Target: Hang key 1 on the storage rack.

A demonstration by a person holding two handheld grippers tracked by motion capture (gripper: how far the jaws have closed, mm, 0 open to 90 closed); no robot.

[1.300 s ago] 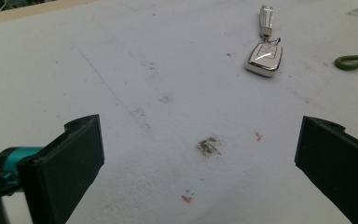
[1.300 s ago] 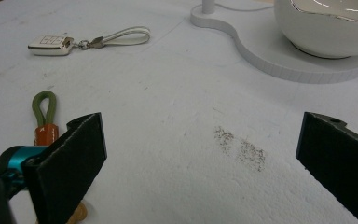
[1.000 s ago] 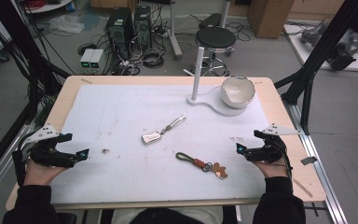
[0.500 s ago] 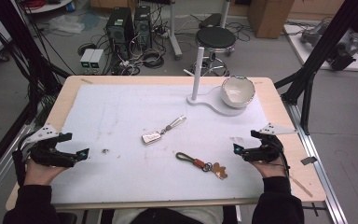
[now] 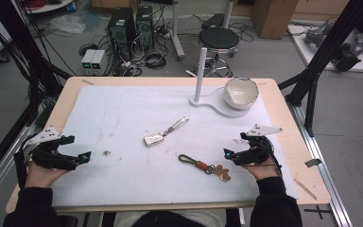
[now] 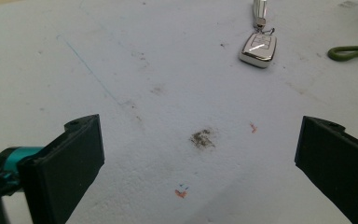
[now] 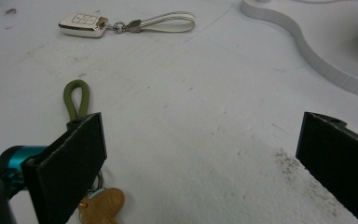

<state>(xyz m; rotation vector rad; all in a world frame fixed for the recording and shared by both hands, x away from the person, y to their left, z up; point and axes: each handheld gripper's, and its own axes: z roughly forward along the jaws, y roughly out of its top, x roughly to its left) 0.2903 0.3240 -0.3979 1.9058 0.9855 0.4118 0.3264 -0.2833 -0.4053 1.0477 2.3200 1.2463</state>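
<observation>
A wide white foam mat [image 5: 123,123] covers the pale wooden table [image 5: 283,118], bearing scuffs and a dark smudge [image 5: 107,153] toward eight o'clock. At about one o'clock on the mat stands a flat white curved base [image 5: 220,105] with an upright white post [image 5: 200,73]; a white ceramic bowl with a jagged rim [image 5: 240,91] sits on its right-hand lobe.

The left gripper [image 5: 75,158], black with a teal fitting, is held low at the mat's eight o'clock edge, its jaws spread wide with nothing between them; in the left gripper view the smudge [image 6: 202,138] lies on the bare mat between them. The right gripper [image 5: 230,153], of the same build, sits at about four o'clock, jaws likewise gaping and holding nothing.

Just beside the right gripper, toward the mat's centre, lies an olive-green cord keyring with a brown gingerbread-man charm [image 5: 203,166]. In the right gripper view its green loop [image 7: 76,98] rises past the left jaw and the charm [image 7: 103,206] lies at that jaw's foot; whether jaw and keyring touch cannot be told.

Near the mat's centre, well apart from both grippers, rests a silver car key fob on a white strap [image 5: 163,132], strap pointing toward one o'clock.
</observation>
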